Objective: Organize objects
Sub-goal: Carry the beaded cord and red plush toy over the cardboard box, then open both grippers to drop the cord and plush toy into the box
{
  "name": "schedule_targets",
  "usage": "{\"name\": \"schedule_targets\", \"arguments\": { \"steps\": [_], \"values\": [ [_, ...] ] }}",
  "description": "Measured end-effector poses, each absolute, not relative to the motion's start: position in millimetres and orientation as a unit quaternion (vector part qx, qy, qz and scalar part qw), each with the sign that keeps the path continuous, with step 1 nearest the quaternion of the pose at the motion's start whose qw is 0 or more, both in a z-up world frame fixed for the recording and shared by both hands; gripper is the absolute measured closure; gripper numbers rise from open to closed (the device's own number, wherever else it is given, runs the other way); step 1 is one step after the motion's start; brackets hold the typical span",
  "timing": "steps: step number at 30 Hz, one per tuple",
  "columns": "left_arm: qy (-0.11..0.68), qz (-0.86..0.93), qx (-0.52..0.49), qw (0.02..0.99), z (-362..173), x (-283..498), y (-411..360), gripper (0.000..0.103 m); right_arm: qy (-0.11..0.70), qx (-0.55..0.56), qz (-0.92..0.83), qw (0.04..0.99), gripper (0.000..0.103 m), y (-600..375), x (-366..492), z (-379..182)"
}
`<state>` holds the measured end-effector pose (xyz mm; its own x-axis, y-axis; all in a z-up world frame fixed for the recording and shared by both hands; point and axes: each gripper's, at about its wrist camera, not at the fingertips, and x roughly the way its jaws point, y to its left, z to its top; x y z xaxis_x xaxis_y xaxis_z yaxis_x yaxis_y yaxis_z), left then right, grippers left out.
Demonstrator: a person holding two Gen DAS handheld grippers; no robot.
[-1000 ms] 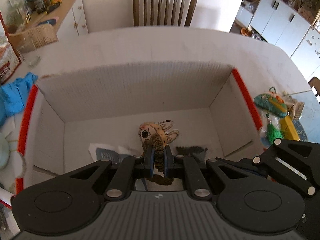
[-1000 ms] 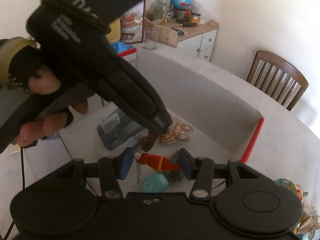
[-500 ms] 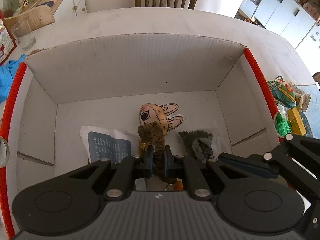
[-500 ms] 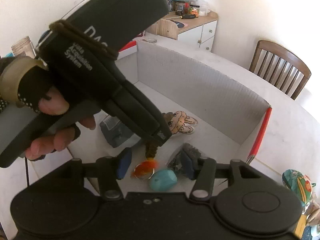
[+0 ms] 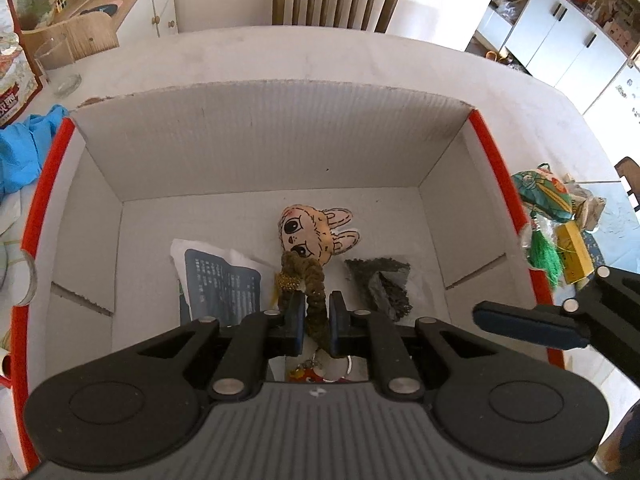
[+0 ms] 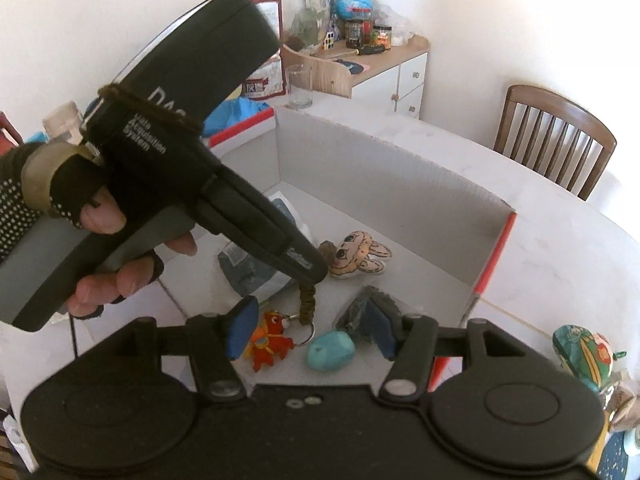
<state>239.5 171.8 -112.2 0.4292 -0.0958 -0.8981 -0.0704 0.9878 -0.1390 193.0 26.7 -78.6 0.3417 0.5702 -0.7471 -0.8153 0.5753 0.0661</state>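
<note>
Left wrist | left tongs [image 5: 314,322] pinching brown cord [image 5: 316,308] — right tongs [image 6: 312,332] opening, empty

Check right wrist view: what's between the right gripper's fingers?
Nothing gripped: behind the opening right gripper, the red horse keychain and turquoise stone lie on the box floor.

Left gripper body [image 6: 168,128]: white print "Data Acquisition System" in three short lines, read along the housing; above it larger white letters "DAS", partly cut by a brown band wrapped round the housing.
Red bag [image 6: 264,80]: white Chinese characters on a red strip; too small to read.
Same bag, left wrist view [image 5: 12,92]: large white characters on red at the frame edge, cut off and unreadable.
Leaflet [image 5: 220,284] in the box: rows of small pale print on a dark panel; none of it legible.
Jars [image 6: 368,34] on the cabinet: coloured labels, blurred.
</note>
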Motion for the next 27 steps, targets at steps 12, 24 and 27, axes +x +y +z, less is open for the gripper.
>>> {"name": "schedule_targets", "arguments": {
  "steps": [12,24,27],
  "values": [
    [0.486,-0.016,-0.096,0.869,-75.6,207.5,164.2,0.091,0.354,-0.101,0.422,0.829,0.04,-30.1,188.7,-36.5],
    [0.417,-0.013,-0.102,0.903,-33.6,169.6,141.6,0.041,0.336,-0.069,0.408,0.846,0.038,-78.0,176.4,-16.4],
    [0.408,-0.016,-0.1,0.907,-27.3,163.8,132.9,0.039,0.33,-0.061,0.403,0.851,0.038,-92.5,173.8,-13.5]
  ]
}}
